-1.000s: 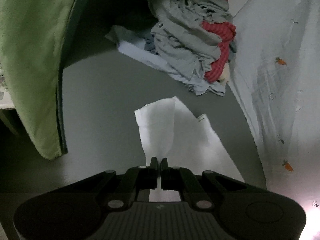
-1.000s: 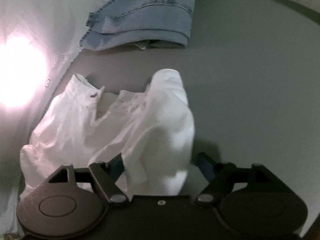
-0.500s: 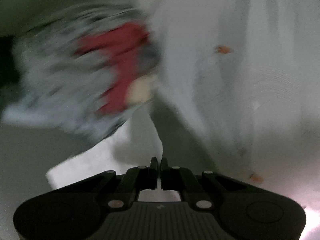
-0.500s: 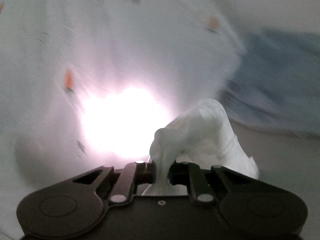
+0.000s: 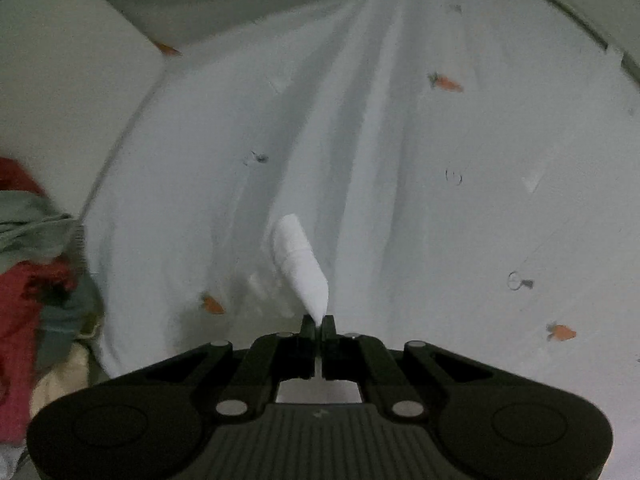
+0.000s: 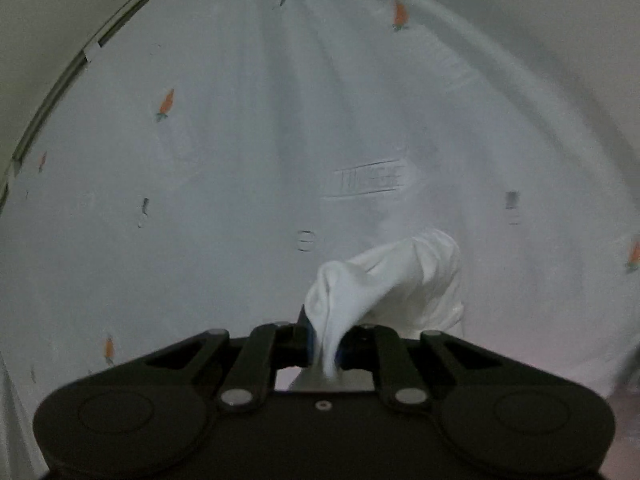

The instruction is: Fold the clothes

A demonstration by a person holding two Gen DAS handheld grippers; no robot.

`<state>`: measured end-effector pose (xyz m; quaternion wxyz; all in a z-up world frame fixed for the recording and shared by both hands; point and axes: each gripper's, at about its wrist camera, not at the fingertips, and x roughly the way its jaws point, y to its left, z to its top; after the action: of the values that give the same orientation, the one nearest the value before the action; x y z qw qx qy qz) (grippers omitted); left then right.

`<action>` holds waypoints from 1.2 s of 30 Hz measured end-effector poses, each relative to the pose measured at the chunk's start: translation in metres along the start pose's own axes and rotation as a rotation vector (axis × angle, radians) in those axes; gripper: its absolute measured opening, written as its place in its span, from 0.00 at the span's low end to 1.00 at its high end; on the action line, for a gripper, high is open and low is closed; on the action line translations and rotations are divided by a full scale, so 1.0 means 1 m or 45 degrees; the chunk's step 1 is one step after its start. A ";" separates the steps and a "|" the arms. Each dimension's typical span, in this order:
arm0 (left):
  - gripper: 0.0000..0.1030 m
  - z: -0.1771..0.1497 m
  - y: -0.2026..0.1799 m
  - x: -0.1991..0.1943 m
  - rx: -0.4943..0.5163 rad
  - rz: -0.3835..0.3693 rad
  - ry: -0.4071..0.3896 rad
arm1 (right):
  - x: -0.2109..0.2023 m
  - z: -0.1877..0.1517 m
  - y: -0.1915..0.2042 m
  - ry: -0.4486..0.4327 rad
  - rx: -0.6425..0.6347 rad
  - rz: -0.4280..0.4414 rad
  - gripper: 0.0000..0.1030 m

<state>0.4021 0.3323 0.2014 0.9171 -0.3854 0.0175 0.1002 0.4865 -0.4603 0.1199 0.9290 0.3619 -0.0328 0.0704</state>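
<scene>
The left gripper [image 5: 319, 322] pinches shut on a thin corner of the white cotton garment [image 5: 300, 264], raised before a carrot-print white curtain [image 5: 440, 160]; a red-and-grey clothes pile [image 5: 36, 272] waits, blurred, apparently unfolded.

The right gripper [image 6: 325, 340] clamps another bunched part of the garment [image 6: 392, 280]. Folding seems barely begun.

1. Supporting surface [image 5: 94, 374]: nearly all out of frame in both wrist views. Only a dim grey sliver shows at the lower left of the left wrist view, too small to tell what it is.
2. Heap of clothes [image 5: 36, 280]: at the left edge, blurred. A grey-green garment [image 5: 28, 228] lies over a red garment [image 5: 16, 340], with a cream piece [image 5: 60, 380] lowest.
3. The heap's right side lies just beside a hanging carrot-printed white cloth [image 5: 400, 160].
</scene>
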 end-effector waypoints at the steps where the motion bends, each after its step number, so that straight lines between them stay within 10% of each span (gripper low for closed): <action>1: 0.02 -0.010 0.012 -0.017 -0.018 0.016 0.017 | -0.015 -0.003 -0.012 0.009 -0.004 -0.029 0.11; 5: 0.02 -0.065 0.066 -0.084 -0.072 0.125 0.123 | -0.072 -0.042 -0.075 0.131 0.093 -0.175 0.11; 13: 0.02 -0.212 0.204 -0.192 -0.262 0.773 0.472 | -0.196 -0.146 -0.206 0.445 0.336 -0.701 0.11; 17: 0.02 -0.250 0.246 -0.220 -0.332 0.937 0.550 | -0.236 -0.177 -0.239 0.520 0.390 -0.810 0.11; 27: 0.02 -0.232 0.208 -0.244 -0.054 0.881 0.528 | -0.268 -0.147 -0.222 0.396 0.377 -0.729 0.11; 33: 0.04 -0.270 0.249 -0.258 -0.041 1.121 0.667 | -0.297 -0.167 -0.253 0.508 0.365 -0.920 0.13; 36: 0.06 -0.275 0.249 -0.265 0.027 1.153 0.700 | -0.302 -0.179 -0.261 0.581 0.359 -1.007 0.31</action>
<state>0.1057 0.2618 -0.1384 0.7476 -0.3419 0.4230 0.3812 0.2300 -0.5617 -0.2197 0.8099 0.4445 0.3220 -0.2070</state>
